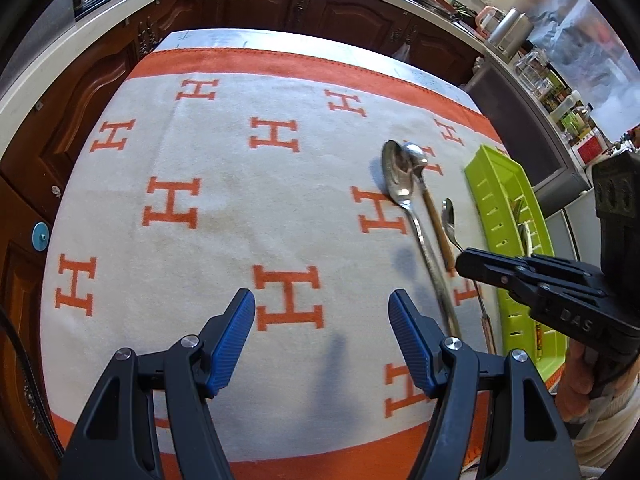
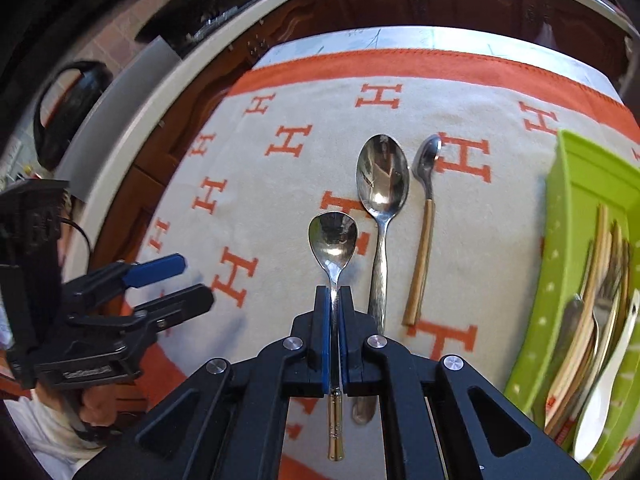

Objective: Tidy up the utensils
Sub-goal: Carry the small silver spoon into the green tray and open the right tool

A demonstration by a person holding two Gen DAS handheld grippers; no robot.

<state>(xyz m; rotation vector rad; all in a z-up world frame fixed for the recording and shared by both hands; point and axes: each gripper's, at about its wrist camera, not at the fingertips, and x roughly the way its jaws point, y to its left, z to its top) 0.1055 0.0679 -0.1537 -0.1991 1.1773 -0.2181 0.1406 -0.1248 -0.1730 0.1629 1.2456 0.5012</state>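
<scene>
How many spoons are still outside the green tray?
3: one small spoon in the right gripper, a large spoon and a wood-handled spoon on the cloth.

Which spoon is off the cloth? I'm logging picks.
The small gold-handled spoon, clamped between the right gripper fingers; the other two lie on the cloth.

Taking the green tray (image 2: pixel 568 216) as landmark: its compartment is filling with wooden and metal utensils (image 2: pixel 600 300), leaving bare floor only at its far end. Just left of the tray, a wood-handled spoon (image 2: pixel 420 268) and a large steel spoon (image 2: pixel 382 184) are lying side by side, blocking a low sweep. Farther left of the tray, the H-patterned cloth (image 1: pixel 224 208) is lying bare, offering wide passage, with only the left gripper (image 1: pixel 322 316) hovering there, jaws apart.
</scene>
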